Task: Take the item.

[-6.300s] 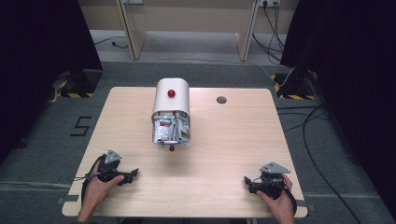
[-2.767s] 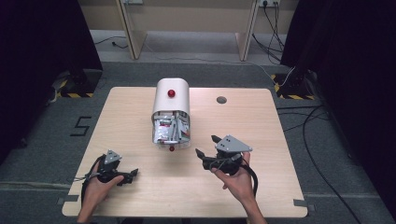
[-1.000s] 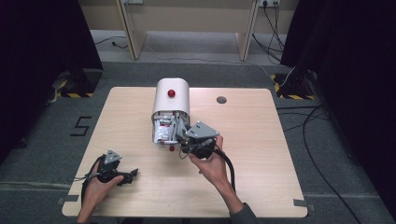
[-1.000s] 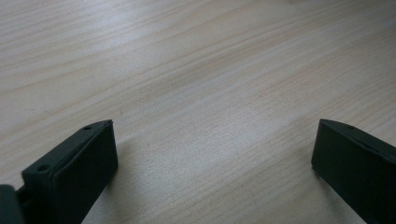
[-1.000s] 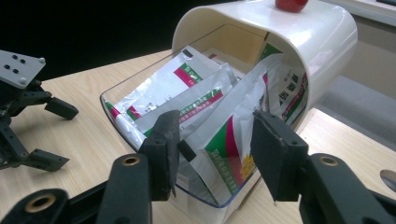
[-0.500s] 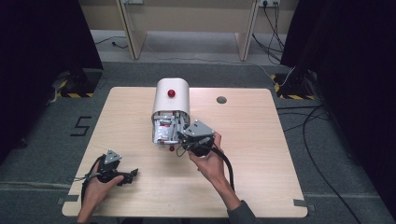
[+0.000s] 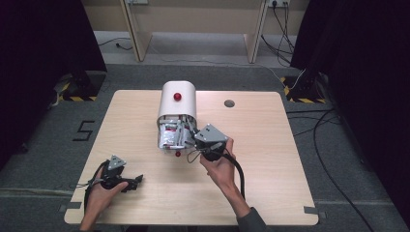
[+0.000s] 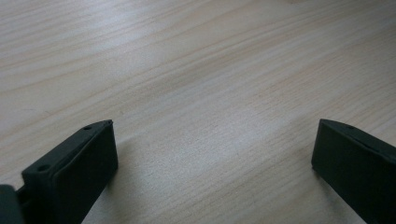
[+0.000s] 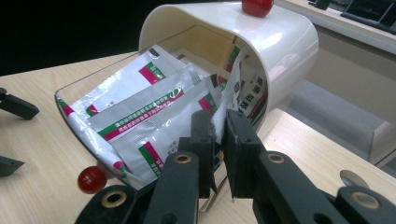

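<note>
Now our right claw [image 9: 215,140] has just closed, clamping a sachet [image 9: 223,122] in the box [image 9: 285,42].
We judge the pull-out comes next; left claw [image 8: 212,154] rests apart on the counter [image 8: 196,70].

In the right gripper view the right tongs [image 9: 217,135] cover the lower edge of a sachet [image 9: 236,100], and the white dispenser [image 9: 285,42] hides the back ends of the sachets. The print on them is too small to read. The bottom edge cuts the left tongs [image 8: 212,149].
</note>
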